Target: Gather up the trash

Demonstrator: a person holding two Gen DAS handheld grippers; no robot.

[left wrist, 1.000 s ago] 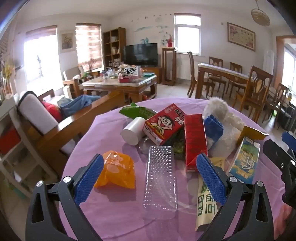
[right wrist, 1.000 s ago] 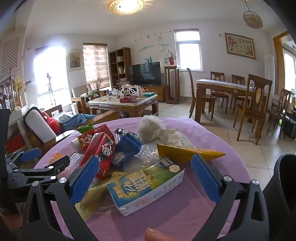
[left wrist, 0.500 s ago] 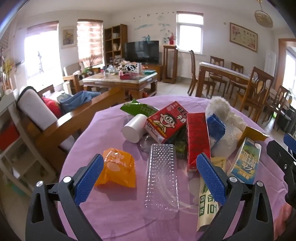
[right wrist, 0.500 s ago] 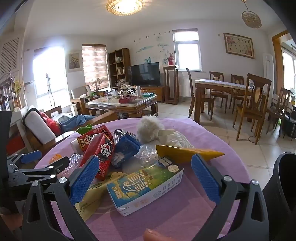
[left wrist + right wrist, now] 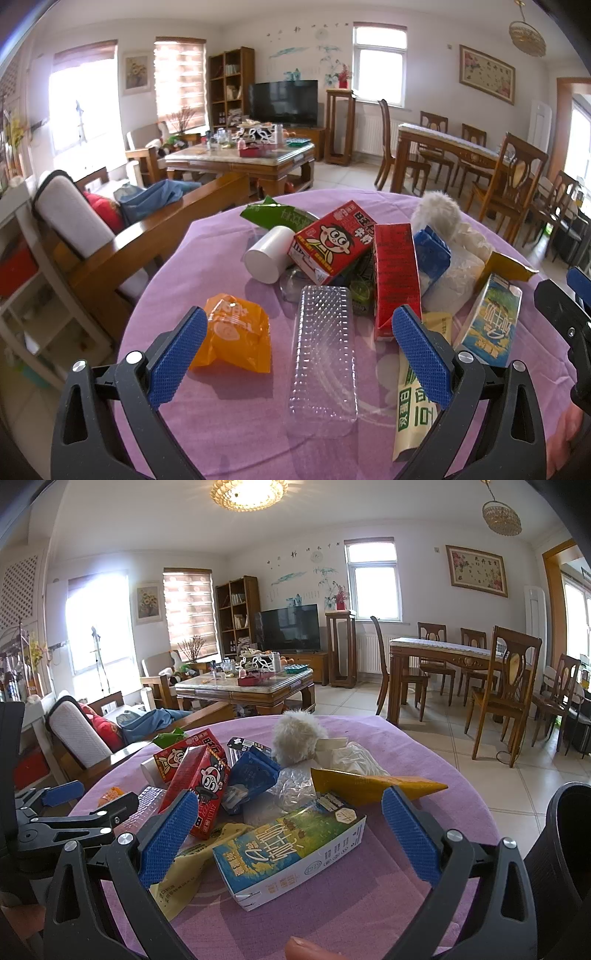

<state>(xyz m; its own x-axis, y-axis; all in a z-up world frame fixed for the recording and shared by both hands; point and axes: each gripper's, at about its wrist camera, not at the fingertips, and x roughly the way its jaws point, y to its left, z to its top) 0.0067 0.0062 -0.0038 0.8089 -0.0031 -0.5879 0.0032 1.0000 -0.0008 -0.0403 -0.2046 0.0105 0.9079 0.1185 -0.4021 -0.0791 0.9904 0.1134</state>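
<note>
Surface: purple table [image 5: 229, 413], litter heaped.
Left gripper [image 5: 295, 354]: I see jaws wide, tray [image 5: 323, 363] between, lengthwise.
Right gripper [image 5: 284, 830]: agape; carton [image 5: 291, 853] crosswise.

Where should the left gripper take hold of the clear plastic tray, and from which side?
Probably across its near short end, coming in from the near table edge. The clear plastic tray lies flat, its long axis pointing away from the left gripper, already centred between the open jaws, with bare cloth on its left side.
</note>
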